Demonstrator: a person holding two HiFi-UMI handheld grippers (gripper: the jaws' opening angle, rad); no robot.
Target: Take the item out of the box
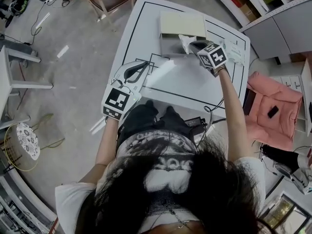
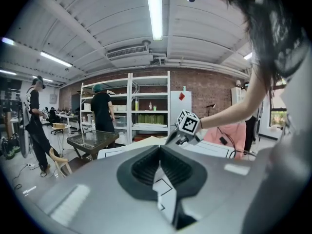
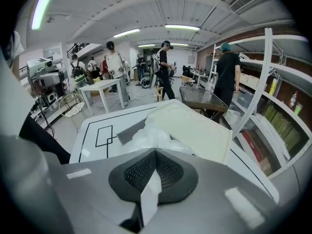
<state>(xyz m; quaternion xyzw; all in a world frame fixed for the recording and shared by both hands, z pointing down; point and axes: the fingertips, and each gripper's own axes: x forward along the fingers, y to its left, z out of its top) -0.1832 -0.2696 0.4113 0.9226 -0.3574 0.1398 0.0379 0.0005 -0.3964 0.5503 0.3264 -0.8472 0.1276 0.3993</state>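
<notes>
Right tool: we see the right tool [image 1: 194, 46] [image 3: 155, 152] with its jaws closed on the thin white plastic of the item [image 1: 186, 41] [image 3: 153, 136], toward the far right of the tabletop [image 1: 180, 84].
Item: a crumpled, plastic-wrapped bundle hangs at that tool's tips, over the right end of the open box [image 1: 168, 47]. We cannot tell whether its lower end touches the box.
Box: it is grey and sits at the far side of the tabletop. Its cream lid [image 1: 183, 23] is folded back close to the far edge.
Left tool: the left tool [image 1: 145, 65] [image 2: 159, 149] has its jaws pressed together with nothing between them. It hovers by the tabletop's left edge, near and left of the box, apart from it.
Edges: black tape lines [image 3: 96, 136] run just inside the tabletop's rim and mark a small rectangle under the left tool's tips.
Open room: a broad stretch of bare white surface lies between the box and the near edge, between our two arms.
Right side: papers [image 1: 237, 52] lie at the far right corner, and a pink cushion [image 1: 273, 106] sits just beside the right edge.
Left side: grey floor [image 1: 73, 72] runs along the left edge.
Far side: a dark-topped table [image 3: 204, 97] stands beyond the far edge, and people stand well apart behind it.
</notes>
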